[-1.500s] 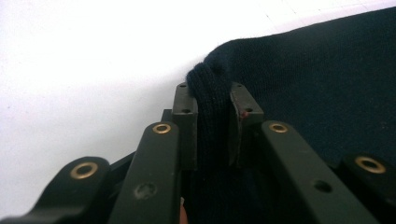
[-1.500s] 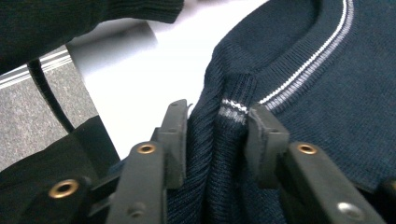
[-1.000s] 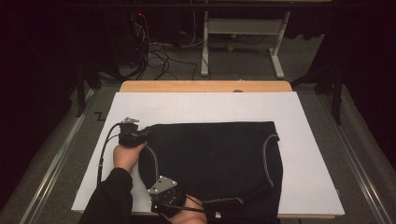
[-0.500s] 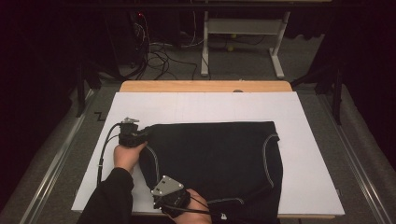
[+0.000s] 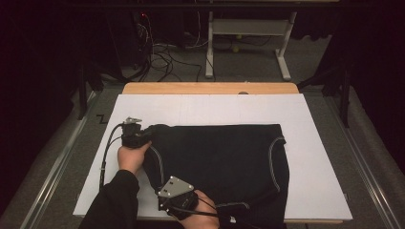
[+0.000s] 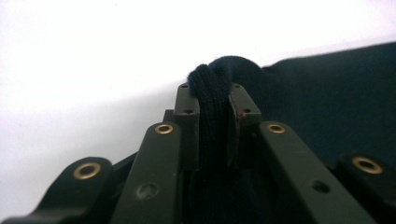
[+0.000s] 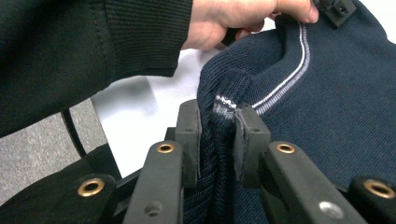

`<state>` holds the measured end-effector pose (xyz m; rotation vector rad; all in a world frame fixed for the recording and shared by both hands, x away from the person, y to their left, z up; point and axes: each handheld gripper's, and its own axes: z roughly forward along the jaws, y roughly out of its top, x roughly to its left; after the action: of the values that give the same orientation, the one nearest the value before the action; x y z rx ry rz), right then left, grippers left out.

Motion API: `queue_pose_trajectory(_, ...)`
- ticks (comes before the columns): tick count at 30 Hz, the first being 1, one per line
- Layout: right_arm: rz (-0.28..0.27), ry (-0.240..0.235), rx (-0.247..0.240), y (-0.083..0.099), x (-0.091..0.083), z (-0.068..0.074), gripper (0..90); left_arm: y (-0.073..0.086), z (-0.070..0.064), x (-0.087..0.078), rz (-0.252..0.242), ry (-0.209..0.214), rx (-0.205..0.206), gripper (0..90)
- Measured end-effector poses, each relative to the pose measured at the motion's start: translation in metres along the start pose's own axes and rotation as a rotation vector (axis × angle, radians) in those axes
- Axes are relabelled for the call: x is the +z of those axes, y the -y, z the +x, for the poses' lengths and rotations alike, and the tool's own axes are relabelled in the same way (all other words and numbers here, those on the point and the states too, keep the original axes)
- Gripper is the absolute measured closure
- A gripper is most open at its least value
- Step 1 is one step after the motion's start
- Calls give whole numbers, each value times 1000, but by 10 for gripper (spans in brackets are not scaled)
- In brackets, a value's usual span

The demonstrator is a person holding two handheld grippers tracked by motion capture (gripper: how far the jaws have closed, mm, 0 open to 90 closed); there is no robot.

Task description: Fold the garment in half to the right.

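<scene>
Your right gripper (image 5: 168,194), nearest you at about 7 o'clock on the white board (image 5: 325,167), is clamped on the ribbed edge of the dark blue sweater (image 5: 224,157); in the right gripper view the jaws pinch a fold of knit (image 7: 217,140) just beside the pale stripe. Farther out, at about 9 o'clock, your left gripper (image 5: 143,136) grips the sweater's far left corner, a bunched roll of fabric (image 6: 212,107) squeezed between its jaws. The sweater lies flat across the middle of the board, spreading from both grippers toward 3 o'clock, with its near edge reaching the board's near edge. Beyond the board, at 12 o'clock, the wooden table edge (image 5: 210,88) shows.
</scene>
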<state>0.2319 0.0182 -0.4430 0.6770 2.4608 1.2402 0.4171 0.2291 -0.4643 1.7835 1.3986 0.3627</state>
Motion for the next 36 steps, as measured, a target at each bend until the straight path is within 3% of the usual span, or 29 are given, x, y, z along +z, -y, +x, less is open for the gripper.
queue_pose_trajectory(5, -18, 1, -1, -4, -5, -2, 755, -9, -5, -3, -27, 32, -30, 736)
queue_pose_trajectory(10, -42, 5, -1, -7, -11, -5, 755, -18, -11, -8, -43, 12, -4, 746)
queue_pose_trajectory(22, -93, 9, -16, -21, -21, -8, 756, -33, -11, -23, -86, -24, 9, 766)
queue_pose_trajectory(36, -105, 0, -53, -43, -8, 4, 755, -34, 13, -41, -101, -67, 4, 767)
